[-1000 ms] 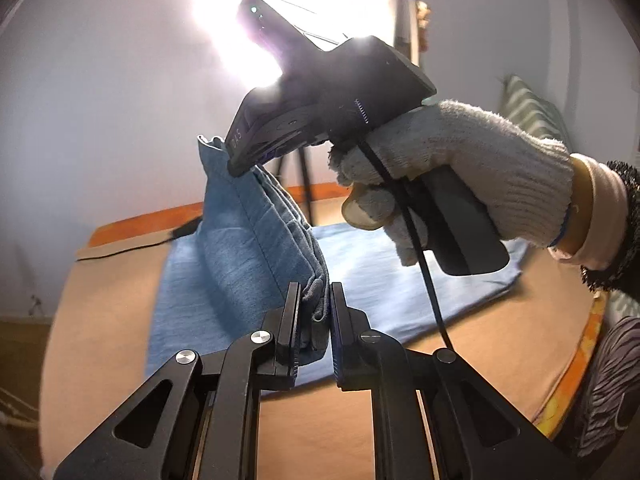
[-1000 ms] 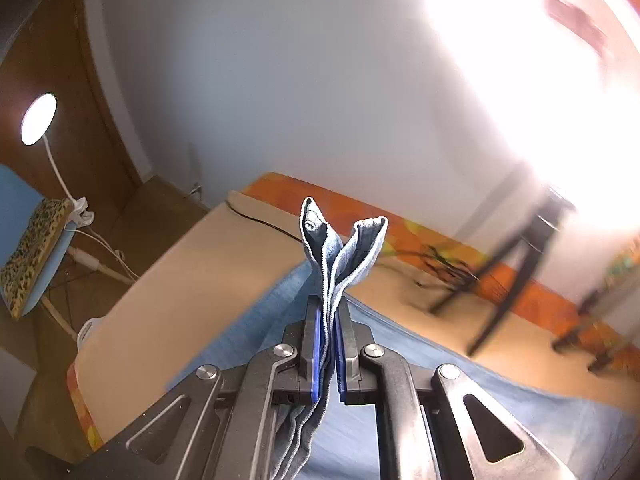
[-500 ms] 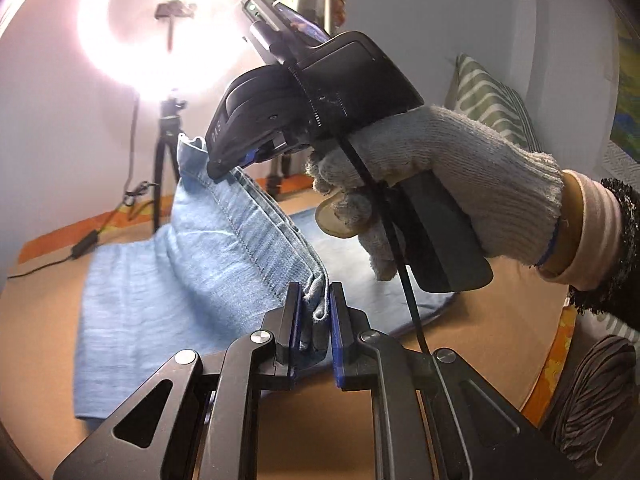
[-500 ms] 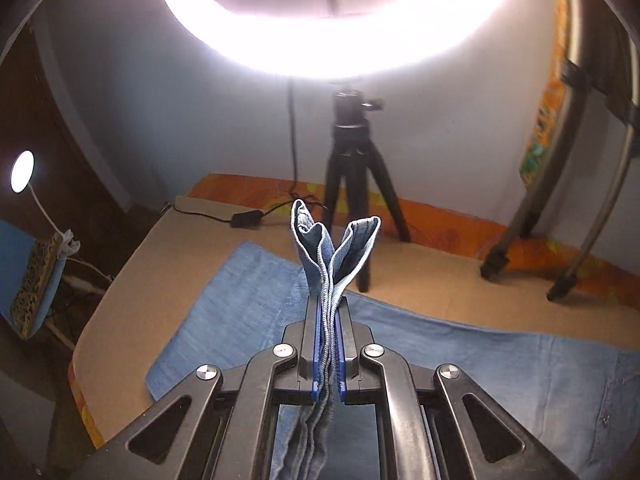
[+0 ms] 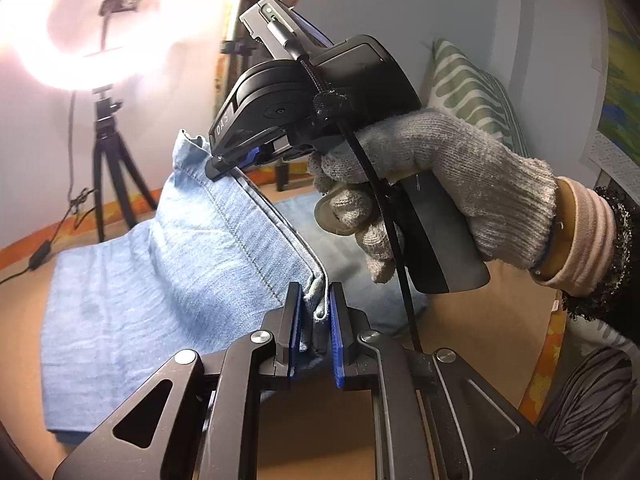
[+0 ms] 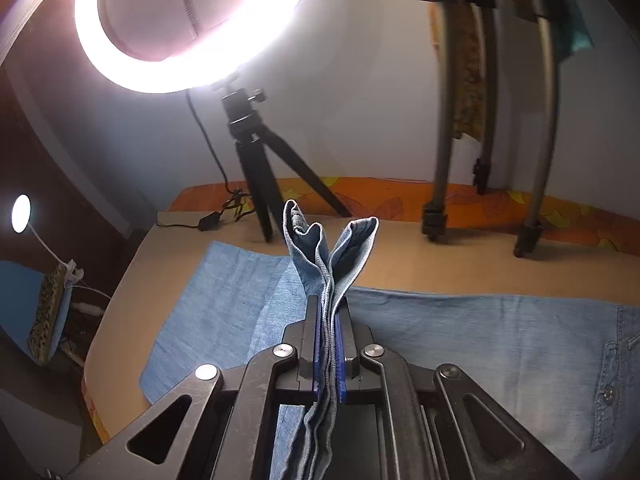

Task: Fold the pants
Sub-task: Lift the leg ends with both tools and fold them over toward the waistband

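A glowing round ring light (image 6: 192, 28) is shining atop a black tripod (image 6: 260, 160), near a green striped cushion (image 5: 472, 92).

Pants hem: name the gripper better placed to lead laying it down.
Probably right: the right gripper, like the left gripper, is shut on the pants, but its view shows open flat denim ahead.

My left gripper (image 5: 313, 316) is matte black, its two fingers lined with blue pads (image 5: 335, 344), silver round screw heads at the linkage pivots and triangular cut-outs in the arms. My right gripper (image 6: 329, 336) is built the same. Seen from the left wrist, at one o'clock, my right hand (image 5: 432, 184) wears a grey knitted glove, then a pale pink ribbed cuff and a dark fuzzy sleeve. A black cable runs down its black housing, marked "DAS" in pale letters.
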### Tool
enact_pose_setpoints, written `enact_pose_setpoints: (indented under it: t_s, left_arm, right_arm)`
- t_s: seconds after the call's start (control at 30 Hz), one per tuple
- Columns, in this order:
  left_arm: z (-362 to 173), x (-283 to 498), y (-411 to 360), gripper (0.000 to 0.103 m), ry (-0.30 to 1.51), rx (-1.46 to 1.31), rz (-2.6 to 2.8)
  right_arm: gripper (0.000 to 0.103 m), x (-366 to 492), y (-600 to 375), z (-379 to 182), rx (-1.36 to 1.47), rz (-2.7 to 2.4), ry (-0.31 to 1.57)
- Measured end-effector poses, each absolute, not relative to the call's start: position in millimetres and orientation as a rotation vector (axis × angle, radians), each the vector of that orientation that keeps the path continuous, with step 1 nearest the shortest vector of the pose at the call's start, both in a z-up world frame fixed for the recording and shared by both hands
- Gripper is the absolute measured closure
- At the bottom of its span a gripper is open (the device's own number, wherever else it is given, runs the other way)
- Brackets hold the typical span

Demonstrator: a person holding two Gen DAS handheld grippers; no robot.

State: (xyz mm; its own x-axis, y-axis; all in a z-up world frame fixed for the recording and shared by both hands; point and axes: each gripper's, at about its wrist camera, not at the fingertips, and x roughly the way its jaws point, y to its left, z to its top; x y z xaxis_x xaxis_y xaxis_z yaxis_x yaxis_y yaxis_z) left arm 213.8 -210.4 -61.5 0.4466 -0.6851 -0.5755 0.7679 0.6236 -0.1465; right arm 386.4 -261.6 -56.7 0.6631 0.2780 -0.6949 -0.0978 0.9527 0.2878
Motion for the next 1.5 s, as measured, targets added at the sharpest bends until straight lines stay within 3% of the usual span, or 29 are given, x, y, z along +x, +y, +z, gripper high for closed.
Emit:
enact_pose_setpoints:
  t_s: [0.97, 1.5]
  left_arm:
    - [-54, 198, -373, 0.092, 0.605, 0.201, -1.180]
    - [-82, 214, -437, 0.092, 0.677, 0.218, -1.242]
  right_arm:
    - [0.100, 330, -452, -55, 0.289, 0.051, 0.780]
    - [0.100, 330, -530, -98, 0.359, -0.009, 0.825]
